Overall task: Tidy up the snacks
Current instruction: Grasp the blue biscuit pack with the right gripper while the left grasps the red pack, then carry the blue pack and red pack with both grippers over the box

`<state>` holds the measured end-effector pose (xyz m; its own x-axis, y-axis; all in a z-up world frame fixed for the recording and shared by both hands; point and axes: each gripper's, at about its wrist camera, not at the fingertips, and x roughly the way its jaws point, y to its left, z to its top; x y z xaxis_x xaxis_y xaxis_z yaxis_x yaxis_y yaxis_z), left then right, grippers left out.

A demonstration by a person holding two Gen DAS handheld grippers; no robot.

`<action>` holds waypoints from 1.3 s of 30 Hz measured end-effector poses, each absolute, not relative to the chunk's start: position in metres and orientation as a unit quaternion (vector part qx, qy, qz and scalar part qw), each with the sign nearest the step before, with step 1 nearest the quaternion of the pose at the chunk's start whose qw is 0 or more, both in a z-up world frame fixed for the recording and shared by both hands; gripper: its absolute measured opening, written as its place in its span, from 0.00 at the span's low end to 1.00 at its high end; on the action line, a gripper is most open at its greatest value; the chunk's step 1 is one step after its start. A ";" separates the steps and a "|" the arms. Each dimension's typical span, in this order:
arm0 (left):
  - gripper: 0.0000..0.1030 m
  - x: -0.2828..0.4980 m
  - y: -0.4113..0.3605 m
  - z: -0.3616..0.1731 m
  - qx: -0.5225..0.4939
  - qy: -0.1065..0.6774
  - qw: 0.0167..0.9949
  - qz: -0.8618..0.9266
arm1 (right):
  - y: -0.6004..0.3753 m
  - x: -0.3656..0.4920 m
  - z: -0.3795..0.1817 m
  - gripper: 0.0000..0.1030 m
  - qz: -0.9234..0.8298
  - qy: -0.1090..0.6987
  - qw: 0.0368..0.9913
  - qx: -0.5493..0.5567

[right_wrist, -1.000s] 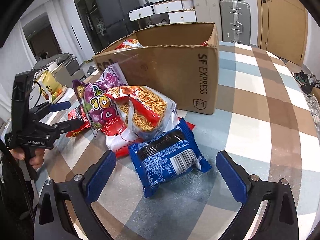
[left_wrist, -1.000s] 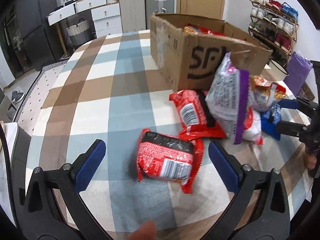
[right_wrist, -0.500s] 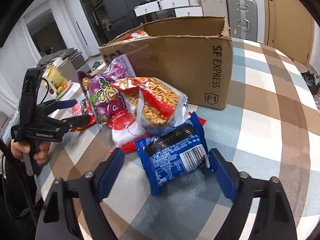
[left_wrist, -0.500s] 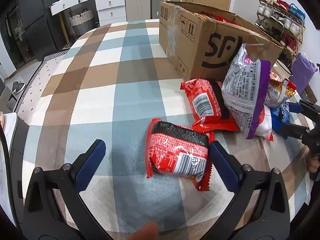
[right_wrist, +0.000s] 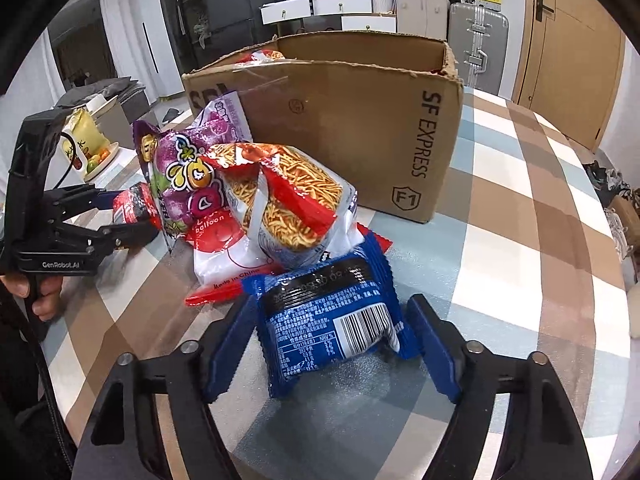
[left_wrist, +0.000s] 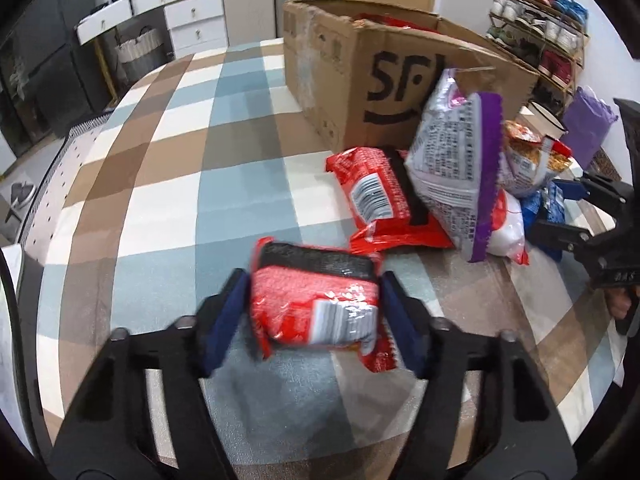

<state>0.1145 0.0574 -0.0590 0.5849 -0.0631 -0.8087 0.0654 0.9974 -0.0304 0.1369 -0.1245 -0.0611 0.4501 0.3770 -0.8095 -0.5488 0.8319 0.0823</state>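
My left gripper (left_wrist: 314, 308) is shut on a red snack packet (left_wrist: 316, 304) on the checked tablecloth. My right gripper (right_wrist: 330, 332) has closed onto a blue snack packet (right_wrist: 332, 320), both pads touching its sides. Behind lie a second red packet (left_wrist: 380, 196), a purple bag (left_wrist: 456, 164), a noodle-snack bag (right_wrist: 280, 196) and a white and red bag (right_wrist: 228, 256). The open cardboard box (right_wrist: 340, 120) stands behind them with snacks inside. The left gripper also shows in the right wrist view (right_wrist: 120, 220).
The table edge (left_wrist: 52, 184) runs along the left, floor beyond. A shoe rack (left_wrist: 540, 20) and purple bag (left_wrist: 592, 120) stand to the right. Drawers and suitcases (right_wrist: 476, 40) line the far wall. A mug (right_wrist: 84, 148) sits on a side table.
Both grippers moved forward and closed: the left onto the red packet, the right onto the blue packet. The other snacks and the box stayed put.
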 end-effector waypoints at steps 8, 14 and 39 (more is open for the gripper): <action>0.46 0.111 0.060 -0.055 -0.013 0.448 0.893 -0.045 | -0.129 0.133 -0.059 0.58 0.291 0.444 0.842 -0.090; 0.46 0.110 0.061 -0.052 -0.022 0.442 0.896 -0.046 | -0.140 0.135 -0.058 0.47 0.298 0.447 0.840 -0.077; 0.45 0.078 0.061 0.020 -0.052 0.346 0.936 -0.031 | -0.182 0.125 0.005 0.47 0.262 0.378 0.887 -0.051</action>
